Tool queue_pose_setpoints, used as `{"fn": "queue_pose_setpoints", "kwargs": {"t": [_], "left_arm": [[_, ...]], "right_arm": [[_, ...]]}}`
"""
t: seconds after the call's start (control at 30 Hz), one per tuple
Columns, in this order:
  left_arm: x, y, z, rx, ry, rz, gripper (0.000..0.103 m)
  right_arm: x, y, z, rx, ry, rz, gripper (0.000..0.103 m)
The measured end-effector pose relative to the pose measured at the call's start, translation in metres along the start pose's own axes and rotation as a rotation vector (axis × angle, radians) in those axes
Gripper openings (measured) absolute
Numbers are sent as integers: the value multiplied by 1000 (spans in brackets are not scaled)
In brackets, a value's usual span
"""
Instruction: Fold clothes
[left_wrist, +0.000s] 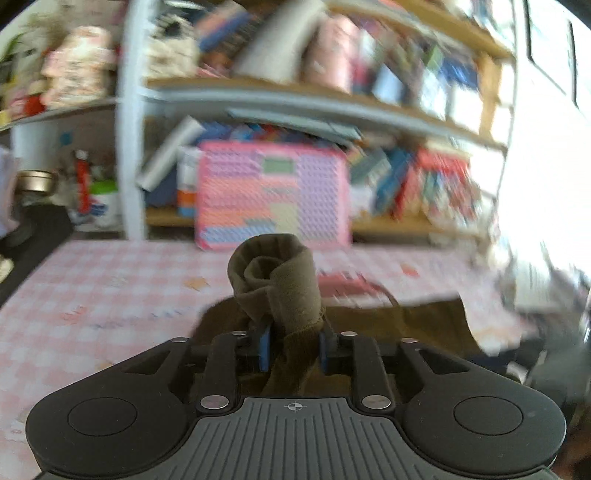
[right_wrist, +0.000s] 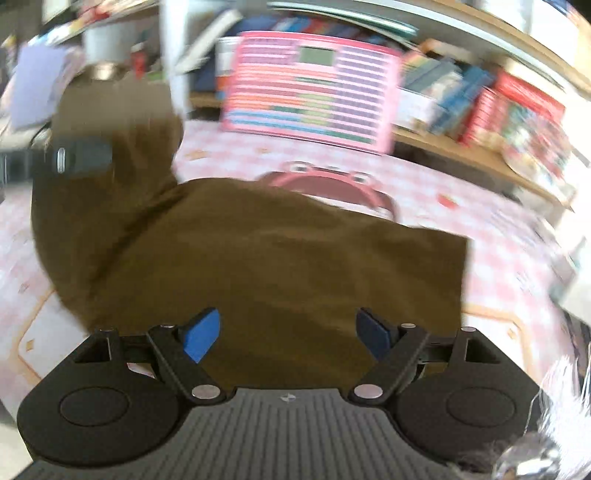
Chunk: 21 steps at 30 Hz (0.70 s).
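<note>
An olive-brown garment (right_wrist: 280, 258) lies spread on the pink checked tablecloth (right_wrist: 491, 206). My left gripper (left_wrist: 293, 349) is shut on a bunched, rolled part of the garment (left_wrist: 280, 284), held up above the table. In the right wrist view the left gripper (right_wrist: 81, 158) shows at the upper left, lifting one corner of the cloth. My right gripper (right_wrist: 290, 334) is open and empty, its blue pads (right_wrist: 203, 334) wide apart just above the near part of the garment.
A pink patterned board (left_wrist: 273, 195) leans against shelves (left_wrist: 332, 99) full of books at the table's far edge. A pink printed figure (right_wrist: 332, 184) on the tablecloth shows beyond the garment. A metal bowl (left_wrist: 35, 181) and bottles stand at the far left.
</note>
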<state>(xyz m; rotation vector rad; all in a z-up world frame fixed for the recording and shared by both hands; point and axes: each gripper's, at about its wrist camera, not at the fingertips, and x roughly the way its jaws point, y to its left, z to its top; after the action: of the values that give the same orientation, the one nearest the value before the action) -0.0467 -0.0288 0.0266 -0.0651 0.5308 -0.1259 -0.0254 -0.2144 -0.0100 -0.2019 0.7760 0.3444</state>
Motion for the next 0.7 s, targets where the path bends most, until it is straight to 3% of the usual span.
{"fn": "queue_pose_setpoints", "kwargs": {"t": [0.07,0.13,0.23,0.33,0.43,0.47,0.53,0.6,0.7], "left_arm": [[18,-18,-8,-26,91,-50,49],[22,-21,-17,-106,163,-111,53],[28,-25,-29,-228,269,-202,55],[5,-7,-35,-339,200,-121,63],[-15,19,-40,-487,142,-15,63],[-22,26,-42,-530,125,16,63],[-36,41,-46,-616,90,80,63],[-50,45,-50,-636,62,135,63],[-64,48,-51,-633,59,210,63]], "right_arm": [[-1,-17,-4,11,7,-23,80],[-2,-35,-8,26,16,-36,80],[1,-56,-7,82,36,36,80],[11,-70,4,211,76,235,80],[34,-75,19,379,169,487,82],[44,-73,23,415,199,534,82],[60,-66,28,452,237,576,82],[77,-58,31,469,287,602,82],[94,-54,29,546,353,633,72]]}}
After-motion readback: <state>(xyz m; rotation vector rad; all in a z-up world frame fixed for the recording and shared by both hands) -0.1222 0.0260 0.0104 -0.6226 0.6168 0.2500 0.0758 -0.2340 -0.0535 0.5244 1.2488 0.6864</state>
